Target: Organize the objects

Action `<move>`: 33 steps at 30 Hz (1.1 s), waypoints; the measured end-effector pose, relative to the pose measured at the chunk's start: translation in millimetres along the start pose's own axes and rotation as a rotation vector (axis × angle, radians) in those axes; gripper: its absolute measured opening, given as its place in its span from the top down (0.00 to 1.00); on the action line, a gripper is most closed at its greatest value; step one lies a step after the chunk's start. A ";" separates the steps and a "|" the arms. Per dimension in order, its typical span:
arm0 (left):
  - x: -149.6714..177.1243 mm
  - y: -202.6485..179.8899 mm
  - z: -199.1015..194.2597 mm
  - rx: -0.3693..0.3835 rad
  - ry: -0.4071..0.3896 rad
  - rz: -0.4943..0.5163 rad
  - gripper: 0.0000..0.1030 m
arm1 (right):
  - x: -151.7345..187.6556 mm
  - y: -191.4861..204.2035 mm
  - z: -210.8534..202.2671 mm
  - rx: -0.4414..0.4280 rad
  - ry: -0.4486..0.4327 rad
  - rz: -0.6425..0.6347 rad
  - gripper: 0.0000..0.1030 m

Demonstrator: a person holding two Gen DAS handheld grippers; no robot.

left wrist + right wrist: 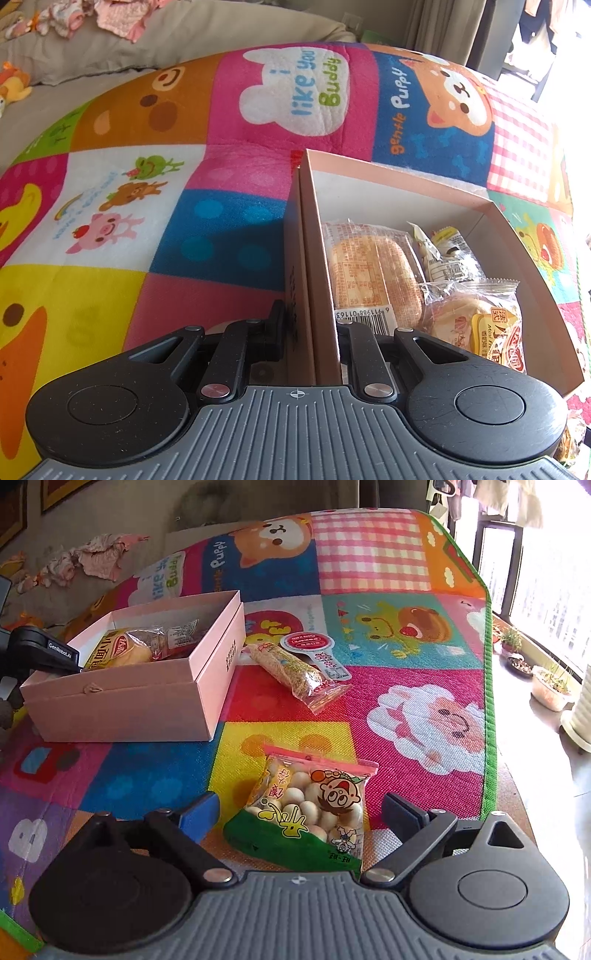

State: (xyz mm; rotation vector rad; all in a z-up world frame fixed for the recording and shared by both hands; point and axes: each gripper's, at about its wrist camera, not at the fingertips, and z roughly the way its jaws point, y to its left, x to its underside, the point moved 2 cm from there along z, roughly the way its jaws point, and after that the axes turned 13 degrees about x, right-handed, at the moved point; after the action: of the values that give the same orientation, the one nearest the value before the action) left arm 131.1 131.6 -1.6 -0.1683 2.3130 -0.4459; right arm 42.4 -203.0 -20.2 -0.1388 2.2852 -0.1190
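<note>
A pink cardboard box point(122, 698) stands open on a colourful play mat, with several wrapped snacks point(373, 273) inside. My left gripper point(310, 332) is shut on the box's left wall point(314, 258), one finger outside and one inside; it also shows at the box's far end in the right wrist view point(44, 650). My right gripper point(303, 812) is open, its fingers either side of a bag of round biscuits point(306, 812) that lies on the mat. A long wrapped snack bar point(295, 672) lies on the mat right of the box.
The play mat point(424, 657) ends at a green border on the right, with floor, plant pots point(550, 686) and a window beyond. A grey sofa with clothes point(110, 18) lies behind the mat.
</note>
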 end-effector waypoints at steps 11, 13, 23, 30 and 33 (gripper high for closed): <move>0.1 0.0 -0.1 0.001 0.000 -0.001 0.83 | 3.0 11.6 -15.8 -0.031 -0.023 -0.038 0.41; 0.1 -0.1 -0.1 0.001 0.000 -0.001 0.83 | 4.8 11.8 -20.6 -0.044 -0.018 -0.036 0.43; -0.2 1.1 -0.4 0.004 0.002 -0.010 0.83 | 9.1 7.5 -51.3 -0.108 0.005 -0.059 0.43; -2.1 3.4 -0.9 0.009 0.011 -0.030 0.83 | -29.2 2.3 -94.4 -0.230 -0.001 -0.098 0.43; -2.4 3.9 -0.9 0.017 0.010 -0.031 0.82 | -67.9 12.0 -112.6 -0.289 -0.060 -0.101 0.43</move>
State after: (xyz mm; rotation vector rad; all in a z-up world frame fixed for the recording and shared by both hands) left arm 132.2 136.1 -0.9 -0.1937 2.3185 -0.4831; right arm 1.3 -177.1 102.6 -0.4025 2.2247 0.1630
